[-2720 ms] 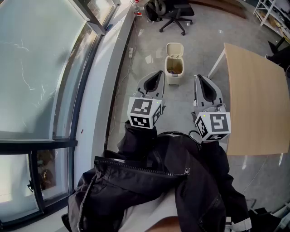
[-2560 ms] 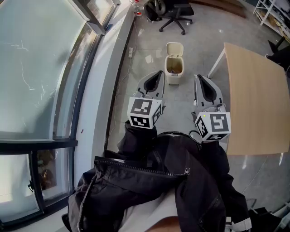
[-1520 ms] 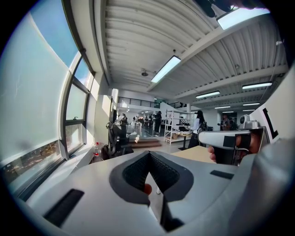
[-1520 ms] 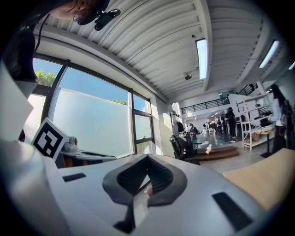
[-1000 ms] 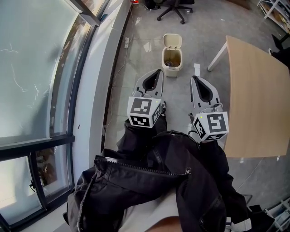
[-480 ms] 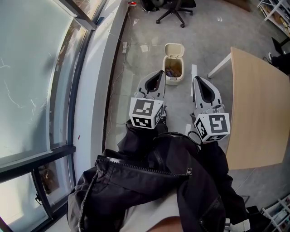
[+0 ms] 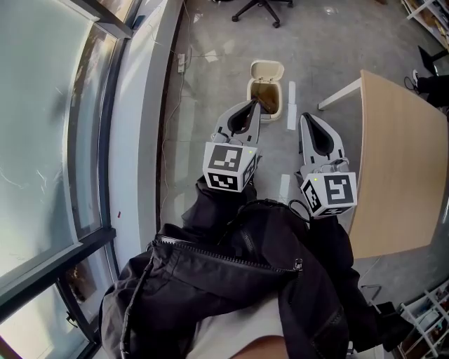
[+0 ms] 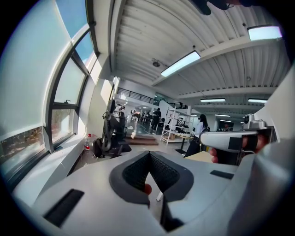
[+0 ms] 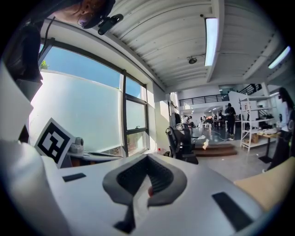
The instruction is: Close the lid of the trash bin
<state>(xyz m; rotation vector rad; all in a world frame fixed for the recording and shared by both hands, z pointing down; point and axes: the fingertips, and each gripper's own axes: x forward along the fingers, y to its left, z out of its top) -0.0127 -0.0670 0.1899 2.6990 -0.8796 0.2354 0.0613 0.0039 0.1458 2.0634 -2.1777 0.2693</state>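
In the head view a small cream trash bin stands on the grey floor, its lid swung up and back and brownish contents showing inside. My left gripper is shut and empty, and its tip overlaps the bin's near-left corner in that view. My right gripper is shut and empty too, a little to the right of the bin and nearer to me. Neither gripper view shows the bin: the left gripper and the right gripper look level across the hall.
A wooden table stands close on the right. A glass window wall with a white sill runs along the left. Beyond the bin are an office chair and a power strip. White strips lie on the floor by the bin.
Both grippers and the view have moved forward toward the bin. The bin now lies right at the left gripper's tip. The lid stays open and both grippers stay shut.
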